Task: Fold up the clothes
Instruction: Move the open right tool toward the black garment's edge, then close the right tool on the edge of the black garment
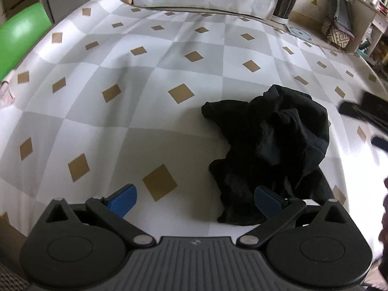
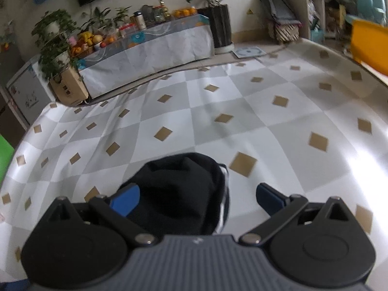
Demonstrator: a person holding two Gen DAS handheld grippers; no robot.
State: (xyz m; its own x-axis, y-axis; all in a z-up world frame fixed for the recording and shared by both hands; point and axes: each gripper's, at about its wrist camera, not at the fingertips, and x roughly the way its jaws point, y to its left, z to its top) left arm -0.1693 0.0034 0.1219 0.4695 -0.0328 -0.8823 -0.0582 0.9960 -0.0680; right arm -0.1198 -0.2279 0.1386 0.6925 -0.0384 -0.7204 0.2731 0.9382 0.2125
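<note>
I see a black garment crumpled in a heap on the checkered counter, lower right of frame. My left hand-held gripper and right hand-held gripper both gape wide, empty.

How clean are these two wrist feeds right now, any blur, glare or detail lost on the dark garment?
Left wrist view: the crumpled black garment is fairly sharp but its folds sink into shadow; the right edge smears with motion blur. Right wrist view: softer overall, the garment reads as a featureless mass, and glare washes out the checked tablecloth at right. Fisheye bends the table edges in both.
</note>
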